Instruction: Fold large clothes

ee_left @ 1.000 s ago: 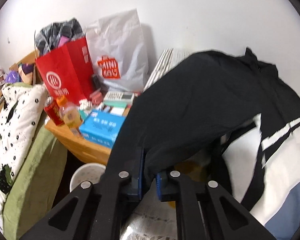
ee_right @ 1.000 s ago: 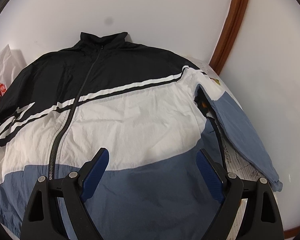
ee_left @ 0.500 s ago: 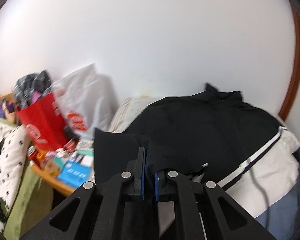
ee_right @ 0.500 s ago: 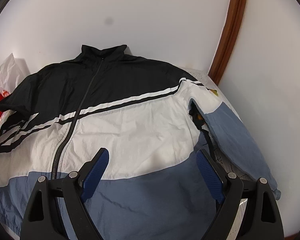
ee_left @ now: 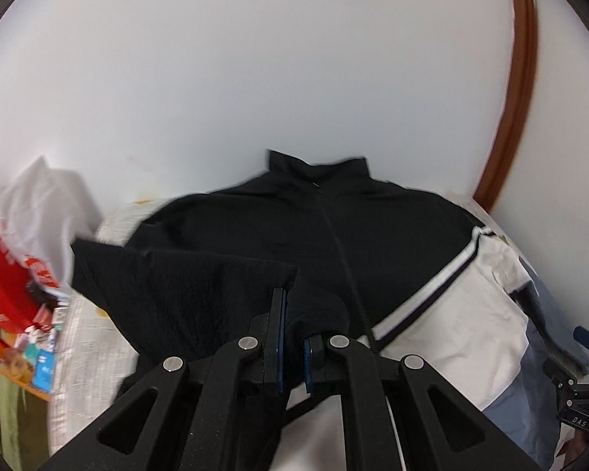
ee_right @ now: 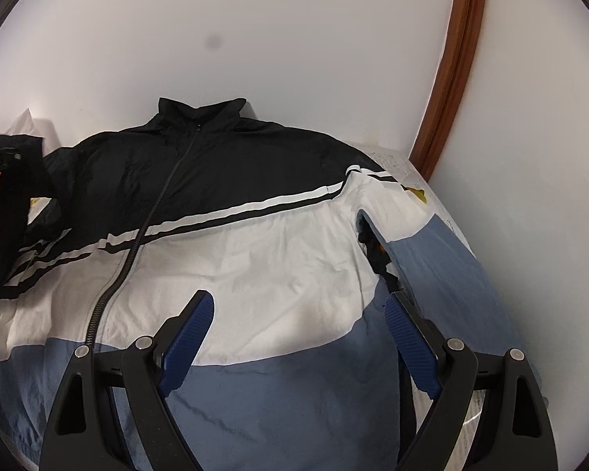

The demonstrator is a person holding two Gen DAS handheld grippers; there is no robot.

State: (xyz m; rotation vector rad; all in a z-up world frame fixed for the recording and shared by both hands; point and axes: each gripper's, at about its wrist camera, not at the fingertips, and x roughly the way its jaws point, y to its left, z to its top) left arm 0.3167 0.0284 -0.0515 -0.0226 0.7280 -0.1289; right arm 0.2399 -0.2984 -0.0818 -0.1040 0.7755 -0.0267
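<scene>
Left wrist view shows the left gripper (ee_left: 292,347) pinched on the black sleeve (ee_left: 184,290) of the thin black, white and blue zip-up windbreaker jacket (ee_right: 263,243), which lies front-up on the newspaper-covered table (ee_left: 86,337). Further right, the right gripper (ee_right: 298,333) hovers with fingers wide over the blue hem. Such light, slippery fabric looks likely to slide, so cuffs and seams seem the best holds.

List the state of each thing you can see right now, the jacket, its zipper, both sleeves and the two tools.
Jacket: spread flat, front up.
Zipper: closed up to the collar.
Black sleeve: lifted, pinched at its end, partly over the chest.
Blue sleeve: lying flat beside the body, unfolded.
Left tool: shut on the black sleeve.
Right tool: open, holding nothing, above the jacket's lower front.
</scene>
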